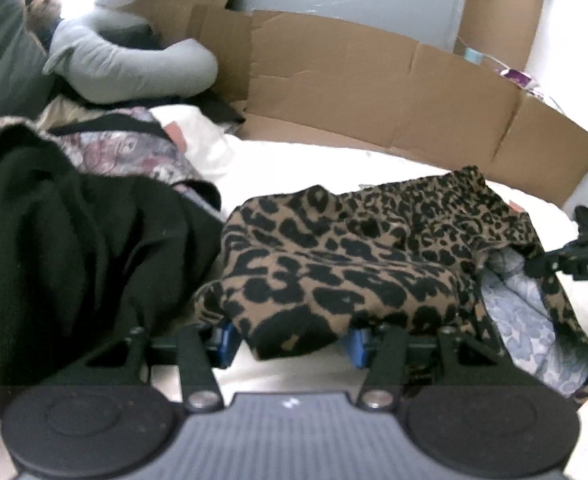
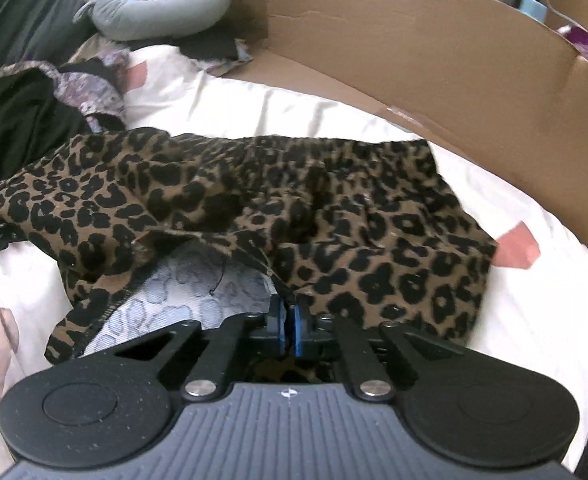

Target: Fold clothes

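Note:
A leopard-print garment (image 1: 333, 248) lies rumpled on the white bed sheet (image 1: 313, 160), its pale patterned inside (image 1: 533, 320) showing at one opening. My left gripper (image 1: 292, 344) stands open at the near edge. A fold of the garment hangs between its blue pads (image 1: 226, 342), and I see no squeeze on it. In the right wrist view the garment (image 2: 254, 200) spreads ahead and my right gripper (image 2: 288, 328) is shut on its hem beside the pale inside (image 2: 198, 292). The right gripper's black body (image 1: 585, 264) shows at the left view's right edge.
A heap of black clothing (image 1: 74, 240) with a floral piece (image 1: 134, 152) lies to the left of the garment. A flattened cardboard box (image 1: 373, 100) stands along the far side of the bed. A grey neck pillow (image 1: 126, 68) rests at the back left.

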Available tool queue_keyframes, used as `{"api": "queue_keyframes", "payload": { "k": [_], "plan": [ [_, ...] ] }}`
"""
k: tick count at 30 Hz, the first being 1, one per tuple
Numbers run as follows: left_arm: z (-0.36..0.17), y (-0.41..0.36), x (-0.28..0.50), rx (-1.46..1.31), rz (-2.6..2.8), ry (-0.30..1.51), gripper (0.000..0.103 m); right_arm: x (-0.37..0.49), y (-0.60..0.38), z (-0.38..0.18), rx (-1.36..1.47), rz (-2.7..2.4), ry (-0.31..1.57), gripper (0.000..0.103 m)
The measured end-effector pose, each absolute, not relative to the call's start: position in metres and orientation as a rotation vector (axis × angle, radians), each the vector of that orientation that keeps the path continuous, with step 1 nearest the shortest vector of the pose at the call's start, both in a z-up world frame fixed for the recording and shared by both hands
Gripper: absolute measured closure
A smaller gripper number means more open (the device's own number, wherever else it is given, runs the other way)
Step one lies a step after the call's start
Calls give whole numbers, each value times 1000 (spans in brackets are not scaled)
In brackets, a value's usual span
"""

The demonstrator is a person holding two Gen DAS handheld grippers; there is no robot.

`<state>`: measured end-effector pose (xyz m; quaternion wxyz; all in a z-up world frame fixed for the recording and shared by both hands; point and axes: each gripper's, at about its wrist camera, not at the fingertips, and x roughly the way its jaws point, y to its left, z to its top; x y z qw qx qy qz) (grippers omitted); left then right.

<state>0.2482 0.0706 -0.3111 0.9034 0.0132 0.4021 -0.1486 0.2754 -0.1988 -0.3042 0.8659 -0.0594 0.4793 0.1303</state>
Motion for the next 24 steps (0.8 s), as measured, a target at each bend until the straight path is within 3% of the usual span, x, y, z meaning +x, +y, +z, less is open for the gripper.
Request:
{"api": "queue_keyframes", "payload": {
  "k": [3,7,11,24],
  "plan": [
    [-310,66,251,35,-329,827,51,273,-208,-301,-114,258,1005,101],
    [-305,58,255,43,-368,822,77,269,-219,-297,-101,240,1008,101],
    [-298,54,255,29,-364,827,87,263,-232,-295,-78,224,1014,102],
    [-236,79,227,-82,-365,838,96,234,-299,-267,20,131,994,103]
  ]
}}
